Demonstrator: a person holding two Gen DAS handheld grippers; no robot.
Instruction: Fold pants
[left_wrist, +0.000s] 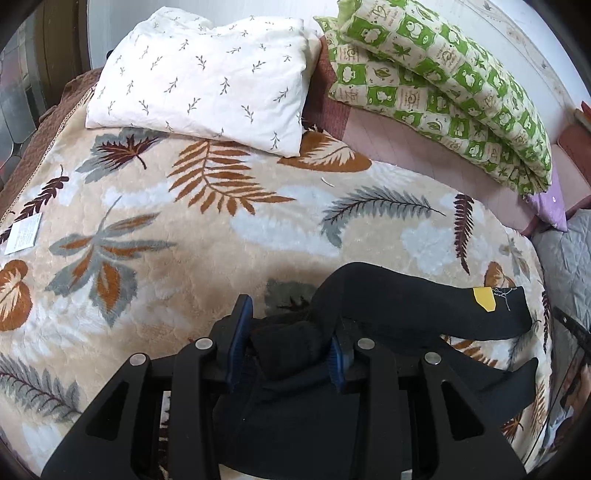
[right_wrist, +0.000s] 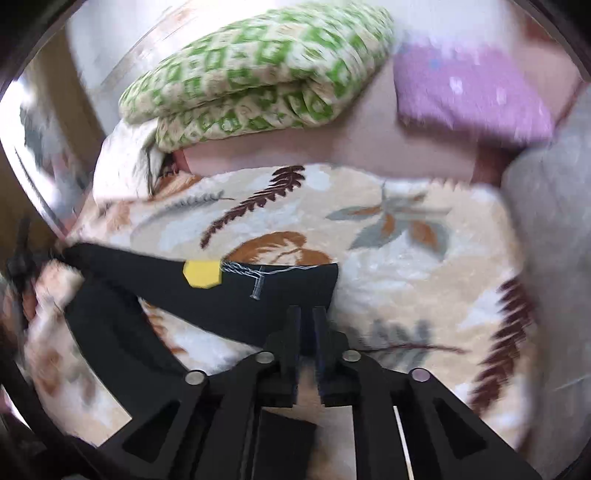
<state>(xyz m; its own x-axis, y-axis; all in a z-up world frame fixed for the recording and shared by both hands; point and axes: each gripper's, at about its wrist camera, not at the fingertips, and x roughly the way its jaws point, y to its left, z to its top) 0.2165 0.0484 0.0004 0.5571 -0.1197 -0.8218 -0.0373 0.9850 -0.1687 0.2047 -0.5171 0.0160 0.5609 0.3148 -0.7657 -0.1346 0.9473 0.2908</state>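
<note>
The black pants (left_wrist: 388, 306) lie on the bed, on a beige blanket (left_wrist: 184, 236) with a pattern of brown and grey leaves. The left tongs (left_wrist: 288, 332) pinch a thick bunch of the black fabric between their blue pads (left_wrist: 238, 332); the bunch fills the gap between the two fingers. From there the pants go to the right of the left tongs, and a strip with a yellow patch (left_wrist: 484, 298) and light stitching ends near the right edge of the blanket.

In the right wrist view the picture is blurred. The right tongs (right_wrist: 306, 325) are almost pressed together, with only a narrow gap, at the lower edge of the same strip of pants (right_wrist: 258, 295). If the pads really press the fabric, I cannot tell. The yellow patch (right_wrist: 202, 272) is to the left of the right tongs.

Beyond the left tongs there is a white pillow (left_wrist: 207, 77) with small twigs, and to the right of it a folded green-and-cream quilt (left_wrist: 443, 85).
</note>
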